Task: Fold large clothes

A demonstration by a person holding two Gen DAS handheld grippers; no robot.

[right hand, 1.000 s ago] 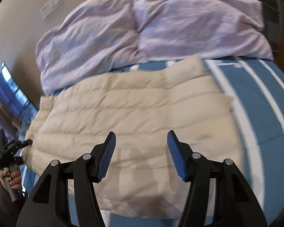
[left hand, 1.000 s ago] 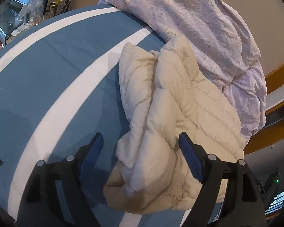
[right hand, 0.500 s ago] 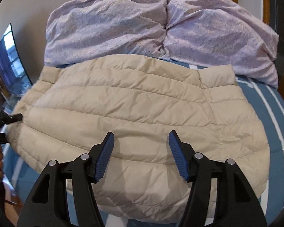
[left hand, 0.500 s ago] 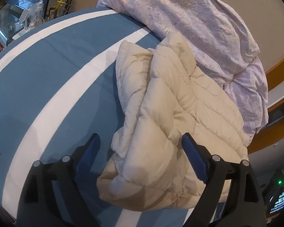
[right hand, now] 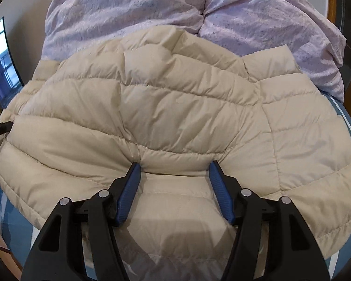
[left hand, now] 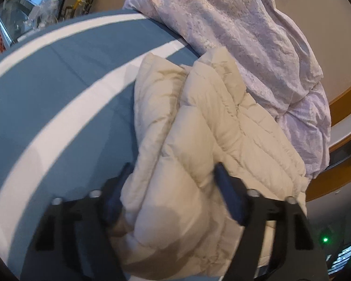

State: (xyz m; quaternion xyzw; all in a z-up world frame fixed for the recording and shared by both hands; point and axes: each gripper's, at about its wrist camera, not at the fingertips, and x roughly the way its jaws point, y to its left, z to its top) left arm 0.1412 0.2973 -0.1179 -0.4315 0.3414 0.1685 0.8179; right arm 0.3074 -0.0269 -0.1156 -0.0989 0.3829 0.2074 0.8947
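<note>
A cream quilted puffer jacket lies on the blue and white striped bed. In the left wrist view my left gripper is open, its blue pads either side of the jacket's bunched near end, which fills the gap between them. In the right wrist view the jacket spreads wide across the bed. My right gripper is open, its pads pressed into the jacket's near edge with fabric between them. The tip of the left gripper shows at the jacket's far left edge.
A crumpled lilac duvet lies along the head of the bed, touching the jacket; it also shows in the right wrist view. A cluttered shelf stands beyond the bed's far corner. A wooden bed frame curves on the right.
Both grippers have moved forward onto the jacket. The left one now straddles the bunched end; the right one has closed in on the near edge. Both stay open.
</note>
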